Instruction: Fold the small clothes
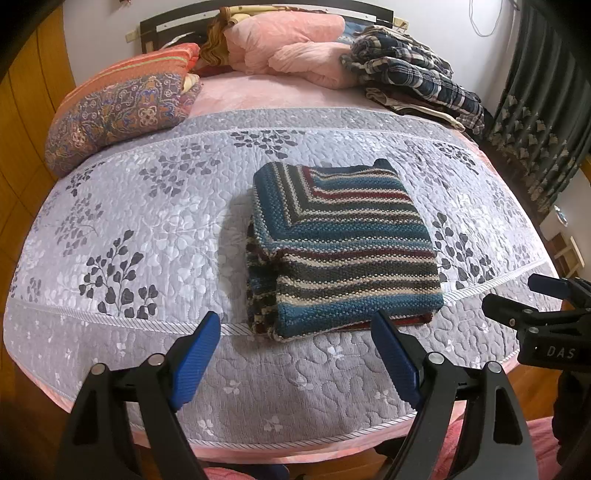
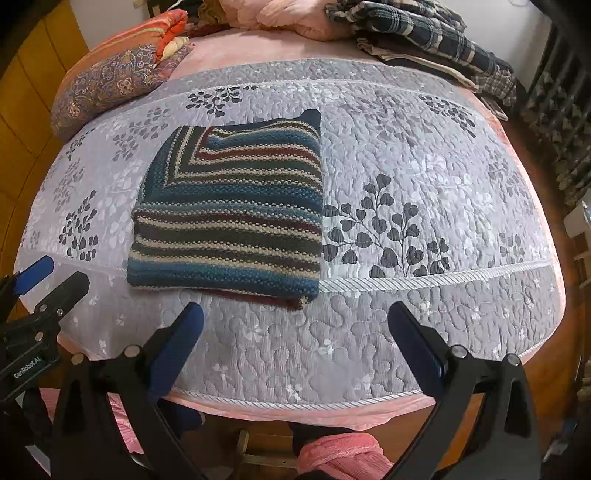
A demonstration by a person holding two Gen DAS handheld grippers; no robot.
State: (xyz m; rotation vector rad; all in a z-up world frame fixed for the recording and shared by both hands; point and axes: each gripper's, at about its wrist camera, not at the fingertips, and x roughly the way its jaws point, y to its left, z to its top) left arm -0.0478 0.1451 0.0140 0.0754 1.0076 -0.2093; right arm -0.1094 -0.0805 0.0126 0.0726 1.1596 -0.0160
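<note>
Left wrist view: left gripper point(image 1: 295, 341) lowest in frame, jaws spread wide, nothing held, above grey quilted bedspread point(image 1: 122, 229); folded striped knit sweater point(image 1: 343, 251) flat just beyond fingertips; right gripper point(image 1: 517, 299) at right edge. Right wrist view: right gripper point(image 2: 295, 332) likewise wide apart and empty; sweater point(image 2: 232, 210) ahead, left of centre; plaid clothes point(image 2: 424, 33) heaped far right.

A folded striped sweater point(image 1: 340, 251) lies on the grey quilt point(image 1: 147, 229) near the bed's front edge. The left gripper point(image 1: 295, 354) hovers just before it, jaws wide apart and empty. The right gripper point(image 1: 517, 299) shows at the right edge. Pillows point(image 1: 122, 107) and plaid clothes point(image 1: 413, 70) sit along the far edge.
</note>
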